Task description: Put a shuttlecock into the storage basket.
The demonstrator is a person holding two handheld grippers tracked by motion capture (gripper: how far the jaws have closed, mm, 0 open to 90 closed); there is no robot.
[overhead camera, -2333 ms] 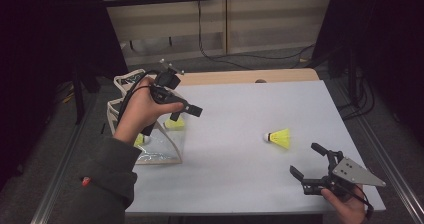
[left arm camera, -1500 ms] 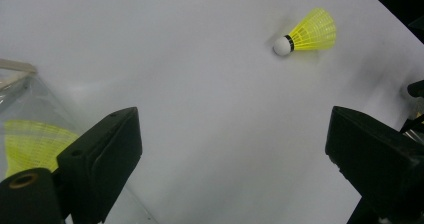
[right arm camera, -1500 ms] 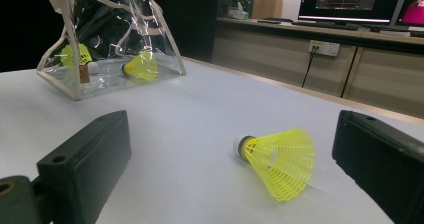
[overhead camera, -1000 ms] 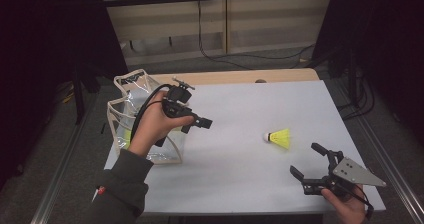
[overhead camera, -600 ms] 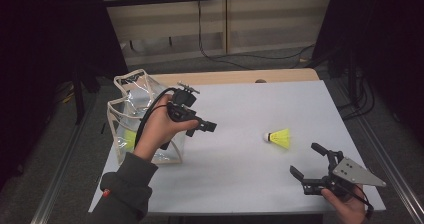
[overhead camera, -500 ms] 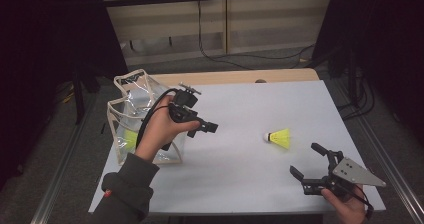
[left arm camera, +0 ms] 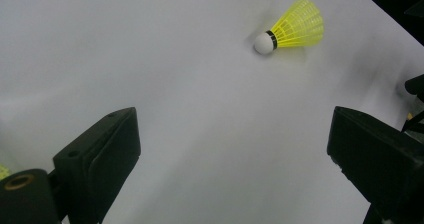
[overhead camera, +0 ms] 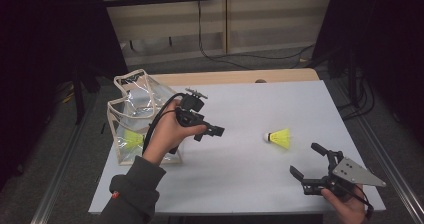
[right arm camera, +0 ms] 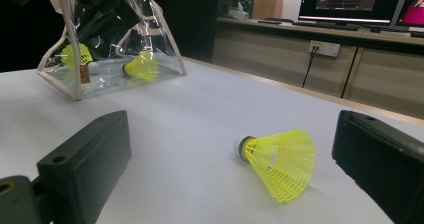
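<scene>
A yellow shuttlecock point(overhead camera: 279, 136) with a white cork lies on its side on the white table point(overhead camera: 240, 189), right of centre. My left gripper point(overhead camera: 210, 133) hovers open and empty over the table, just right of a clear plastic bag point(overhead camera: 131, 109). In the left gripper view the shuttlecock point(left arm camera: 292, 26) lies well ahead of the wide-open left gripper point(left arm camera: 232, 119). My right gripper point(overhead camera: 306, 160) rests open near the front right edge, facing the shuttlecock point(right arm camera: 280, 161), which lies just beyond the right gripper point(right arm camera: 230, 118). Yellow shuttlecocks point(right arm camera: 142, 66) sit inside the bag point(right arm camera: 115, 49).
The bag stands at the table's left edge with a yellow shuttlecock point(overhead camera: 131, 138) showing through its side. A wooden strip point(overhead camera: 235, 76) runs along the table's far edge. Cabinets and cables lie beyond it, and monitors point(right arm camera: 350, 1) glow at the back.
My left gripper has moved from the bag out to the right over the table. A shuttlecock seen beside its jaws earlier is no longer there. The right gripper has stayed still.
</scene>
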